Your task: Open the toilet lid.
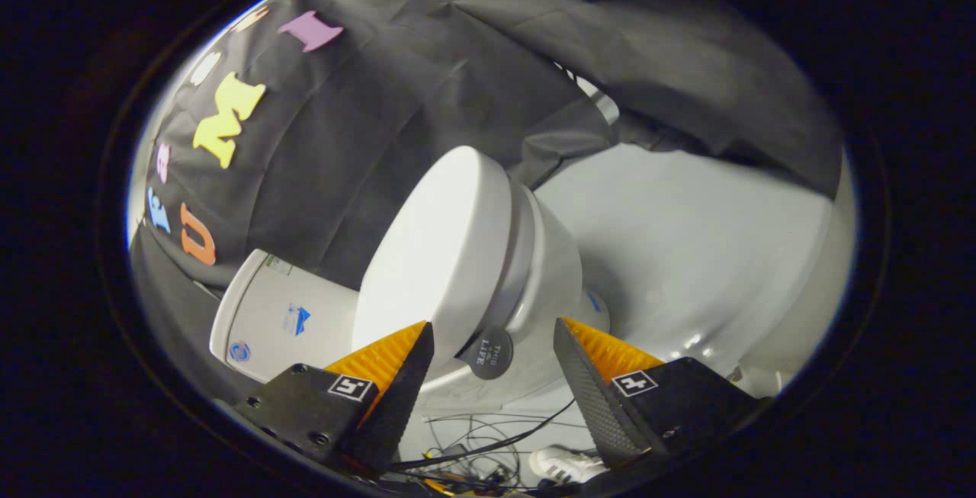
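- Two fingers of the gripper (493, 357) sit at the bottom centre of the frame, spread wide and clamping nothing; the front edge of the toilet shows in the gap between them.
- Below the fingers, at the bottom centre, loose cables (473, 448) and a white shoe (564, 465) lie on the floor.
- Just ahead of the fingertips, a dark round tab (488, 353) hangs from the front rim of the toilet lid (431, 261). It looks like the intended grab point.
- Centre of the frame: the lid lies shut on the seat and bowl (553, 269), the whole toilet appearing tilted because the camera is rolled.
- Lower left, beyond the lid, stands the tank (278, 322).
- Right of centre, pale floor (686, 239) spreads out behind the bowl; black cloth (366, 124) fills the upper part.
- Judgement: the lift has not begun. Doing it well probably means bringing the fingers on so the tab or lid lip sits squarely between the pads, pinching firmly, then swinging along the hinge's arc toward the tank instead of pulling straight, so the grip does not slip.
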The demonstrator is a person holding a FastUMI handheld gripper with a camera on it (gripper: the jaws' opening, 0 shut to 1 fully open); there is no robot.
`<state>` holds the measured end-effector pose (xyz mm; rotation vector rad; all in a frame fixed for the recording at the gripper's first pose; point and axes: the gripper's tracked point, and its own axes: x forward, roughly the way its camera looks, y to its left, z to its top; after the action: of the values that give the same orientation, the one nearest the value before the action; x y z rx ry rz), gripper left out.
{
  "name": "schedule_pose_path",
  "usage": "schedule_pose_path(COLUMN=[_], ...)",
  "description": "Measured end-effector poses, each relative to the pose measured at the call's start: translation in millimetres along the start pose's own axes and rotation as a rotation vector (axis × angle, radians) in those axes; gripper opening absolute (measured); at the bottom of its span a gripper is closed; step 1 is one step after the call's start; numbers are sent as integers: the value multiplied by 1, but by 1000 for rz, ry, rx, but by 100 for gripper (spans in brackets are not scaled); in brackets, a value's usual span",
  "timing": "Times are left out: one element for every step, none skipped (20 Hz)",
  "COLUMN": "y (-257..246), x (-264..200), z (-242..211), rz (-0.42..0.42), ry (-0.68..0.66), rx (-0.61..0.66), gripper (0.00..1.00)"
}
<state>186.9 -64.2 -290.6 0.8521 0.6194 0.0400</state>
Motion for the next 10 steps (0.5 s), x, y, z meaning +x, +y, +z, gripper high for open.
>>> schedule_pose_path(y=[-4, -6, -5, -3, -3, -2, 0, 2, 1, 2], x=[3, 6, 8, 10, 13, 16, 18, 18, 18, 20], z=[-3, -6, -9, -12, -18, -22, -25, -25, -24, -25], rz=[-1, 4, 15, 28, 35, 41, 51, 62, 66, 69], ry=[12, 25, 36, 50, 65, 78, 89, 96, 91, 92], rx=[21, 44, 66, 83, 96, 112, 125, 133, 137, 136], gripper=[99, 98, 97, 95, 94, 90, 87, 79, 74, 69])
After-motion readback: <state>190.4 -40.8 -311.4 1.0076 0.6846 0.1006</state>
